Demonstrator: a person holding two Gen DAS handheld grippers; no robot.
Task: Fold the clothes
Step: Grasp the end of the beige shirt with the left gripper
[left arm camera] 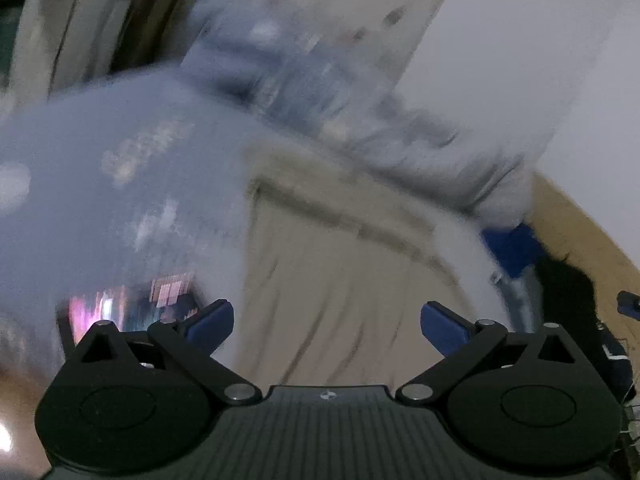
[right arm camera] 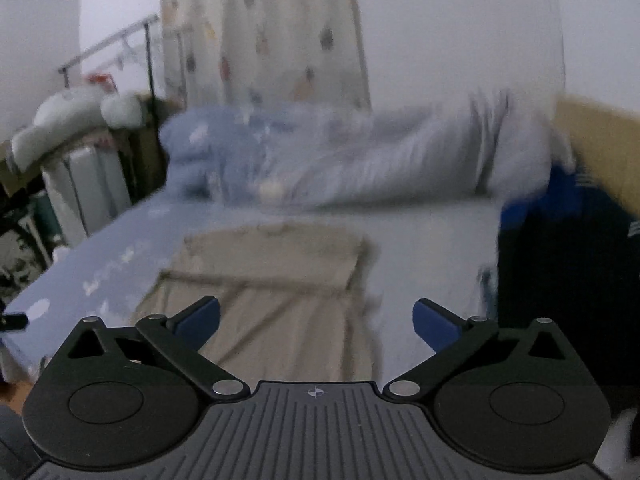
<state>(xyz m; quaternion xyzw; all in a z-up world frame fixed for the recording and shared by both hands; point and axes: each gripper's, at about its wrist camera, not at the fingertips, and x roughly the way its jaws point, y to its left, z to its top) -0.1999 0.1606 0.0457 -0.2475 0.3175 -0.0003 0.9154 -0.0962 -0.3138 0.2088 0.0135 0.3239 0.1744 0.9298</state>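
Note:
A beige garment (right arm camera: pixel 272 280) lies flat on the light blue bed sheet (right arm camera: pixel 120 248), its far end folded over into a band. In the left wrist view the same beige garment (left arm camera: pixel 340 272) shows tilted and blurred. My left gripper (left arm camera: pixel 326 326) hangs above the cloth, open, with nothing between its blue pads. My right gripper (right arm camera: pixel 316 324) is also open and empty, above the near part of the garment.
A rumpled blue-grey quilt (right arm camera: pixel 360 160) lies along the far side of the bed against a patterned curtain (right arm camera: pixel 264 32). A dark blue pile of clothes (right arm camera: pixel 568 248) sits at the right. A drying rack and a white plush toy (right arm camera: pixel 80 116) stand at the left.

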